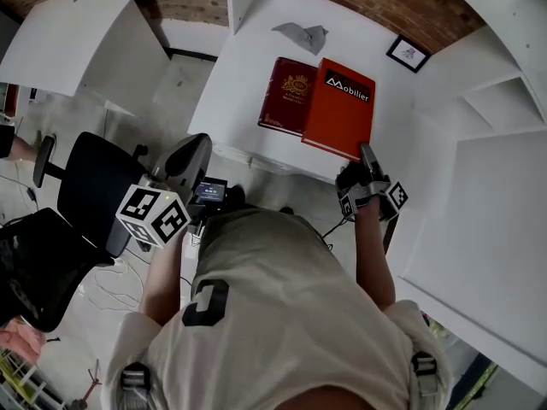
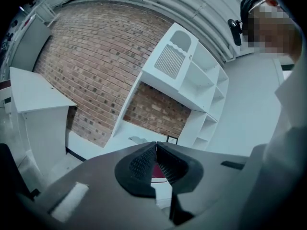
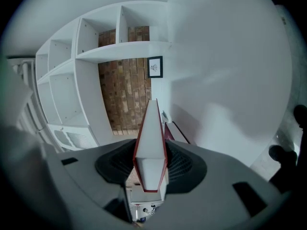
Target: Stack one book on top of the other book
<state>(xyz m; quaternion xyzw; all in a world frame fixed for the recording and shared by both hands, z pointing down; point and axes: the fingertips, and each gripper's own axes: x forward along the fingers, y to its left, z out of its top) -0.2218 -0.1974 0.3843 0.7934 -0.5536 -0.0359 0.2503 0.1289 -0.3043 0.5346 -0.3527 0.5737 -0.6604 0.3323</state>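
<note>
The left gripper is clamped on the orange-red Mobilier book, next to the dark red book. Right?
No: the right gripper clamps the orange-red Mobilier book, as the right gripper view shows. The left gripper is shut on nothing. The dark red book does lie next to it.

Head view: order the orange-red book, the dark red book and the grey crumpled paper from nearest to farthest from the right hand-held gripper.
1. The orange-red book: its near edge is clamped in the right hand-held gripper.
2. The dark red book: beside the first book, on its left, on the white table.
3. The grey crumpled paper: beyond both books, at the table's far end.
</note>
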